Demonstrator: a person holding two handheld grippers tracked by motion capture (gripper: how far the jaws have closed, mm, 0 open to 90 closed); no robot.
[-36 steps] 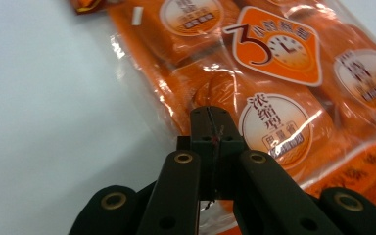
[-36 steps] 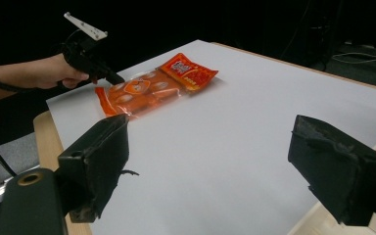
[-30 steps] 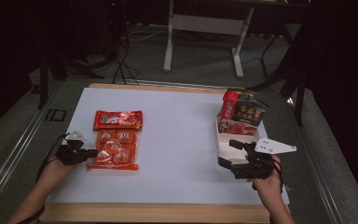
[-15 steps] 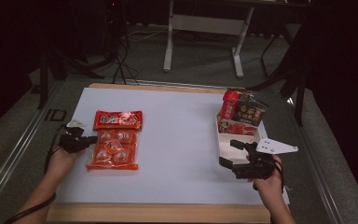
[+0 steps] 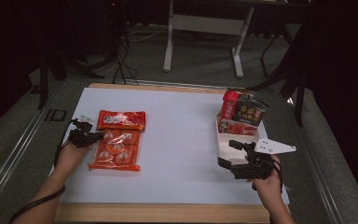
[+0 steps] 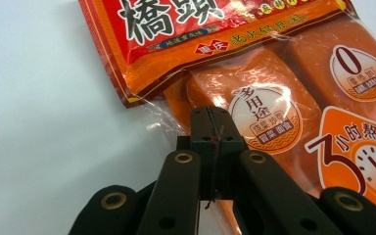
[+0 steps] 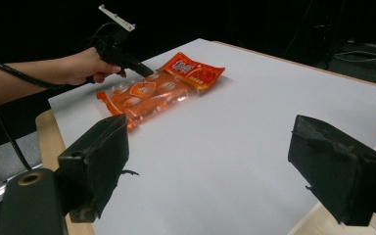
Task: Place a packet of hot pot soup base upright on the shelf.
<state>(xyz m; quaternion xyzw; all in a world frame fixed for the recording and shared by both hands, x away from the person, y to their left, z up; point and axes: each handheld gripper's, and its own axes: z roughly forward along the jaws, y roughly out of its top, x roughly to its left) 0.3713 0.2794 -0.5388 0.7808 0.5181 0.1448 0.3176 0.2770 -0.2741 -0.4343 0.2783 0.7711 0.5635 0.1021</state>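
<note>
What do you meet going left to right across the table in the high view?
Left claw → orange sachet pack → bare white table sheet → white tray with snack boxes → right claw.

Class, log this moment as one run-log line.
left gripper: shut on orange packet edge | right gripper: open, empty | red packet: on table

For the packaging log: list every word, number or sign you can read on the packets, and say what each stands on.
"橋頭": red packet, cut off at the frame's top.
"多用途": round white label on the orange packet.
"0": second round label, same packet.
"3小时熬制": big white characters beside a clock sign, same packet.
Small print on both packets: blurred.
Boxes at the white tray: too small to read.
</note>
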